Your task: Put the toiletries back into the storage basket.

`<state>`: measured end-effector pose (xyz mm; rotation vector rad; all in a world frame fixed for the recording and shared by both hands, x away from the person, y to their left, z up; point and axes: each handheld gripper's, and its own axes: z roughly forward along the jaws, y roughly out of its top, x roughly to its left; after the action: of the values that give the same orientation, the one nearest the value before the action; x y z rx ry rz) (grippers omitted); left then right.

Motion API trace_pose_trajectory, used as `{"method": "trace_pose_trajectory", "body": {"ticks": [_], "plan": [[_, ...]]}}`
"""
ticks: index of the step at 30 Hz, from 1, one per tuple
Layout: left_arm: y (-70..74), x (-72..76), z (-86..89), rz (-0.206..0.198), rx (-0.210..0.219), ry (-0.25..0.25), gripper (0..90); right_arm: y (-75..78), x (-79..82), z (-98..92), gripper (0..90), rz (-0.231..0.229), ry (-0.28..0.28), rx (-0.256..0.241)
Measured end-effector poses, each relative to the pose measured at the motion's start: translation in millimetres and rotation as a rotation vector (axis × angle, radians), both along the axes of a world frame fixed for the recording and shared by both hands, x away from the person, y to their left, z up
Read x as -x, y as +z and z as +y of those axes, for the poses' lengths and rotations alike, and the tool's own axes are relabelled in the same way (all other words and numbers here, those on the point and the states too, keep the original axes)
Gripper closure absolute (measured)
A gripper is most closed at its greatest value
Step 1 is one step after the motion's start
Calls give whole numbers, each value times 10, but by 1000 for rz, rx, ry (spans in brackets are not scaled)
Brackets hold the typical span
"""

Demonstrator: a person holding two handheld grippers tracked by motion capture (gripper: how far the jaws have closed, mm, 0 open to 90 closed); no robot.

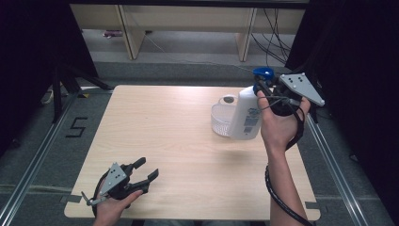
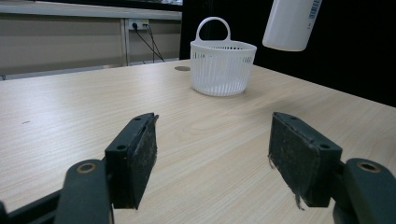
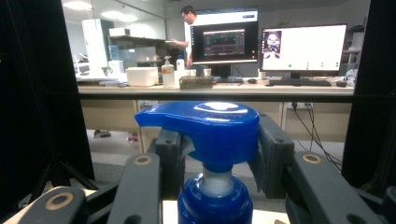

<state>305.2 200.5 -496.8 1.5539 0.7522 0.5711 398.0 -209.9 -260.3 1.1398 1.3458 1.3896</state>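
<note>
While your right tool (image 1: pixel 269 92) clamps its two black jaws on the neck of the blue plastic pump head (image 3: pixel 205 128), one jaw on each side, you hold the white plastic pump bottle (image 1: pixel 248 113) up off the pale wooden surface (image 1: pixel 164 136). In the right gripper view the blue spout points to the left, and the blue screw collar (image 3: pixel 215 203) sits just below the jaws. From above, the bottle hangs near the far right part of the surface, just beside and partly in front of the small white slotted plastic basket with a loop handle (image 2: pixel 222 67). In the left gripper view the bottle's bottom end floats in the air above and to the right of the basket, apart from it. The basket stands upright on the surface. Your left tool (image 1: pixel 141 175) is at the near left corner, well apart from bottle and basket, its jaws spread wide with nothing between them, and its pads (image 2: pixel 144 158) point toward the basket just above the wood.
</note>
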Motion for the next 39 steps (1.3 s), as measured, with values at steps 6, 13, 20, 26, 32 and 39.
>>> {"method": "trace_pose_trajectory", "body": {"ticks": [6, 13, 20, 26, 32, 39], "plan": [[-2, -1, -7, 1, 1, -1, 317, 25, -28, 9, 605, 2, -2, -6], [-4, -1, -15, 4, 4, -2, 318, 56, -95, 29, 605, 3, -9, -7], [-4, -5, -11, 3, 4, -2, 318, 63, -173, 27, 605, 2, -16, 0], [-19, -16, -23, 3, 22, -10, 318, 72, -228, 30, 604, 13, -23, -7], [-18, -18, -20, 1, 20, -10, 317, 95, -274, 36, 605, 10, -24, -8], [-18, -20, -20, 1, 19, -11, 317, 144, -316, 36, 605, 2, -30, -3]]}}
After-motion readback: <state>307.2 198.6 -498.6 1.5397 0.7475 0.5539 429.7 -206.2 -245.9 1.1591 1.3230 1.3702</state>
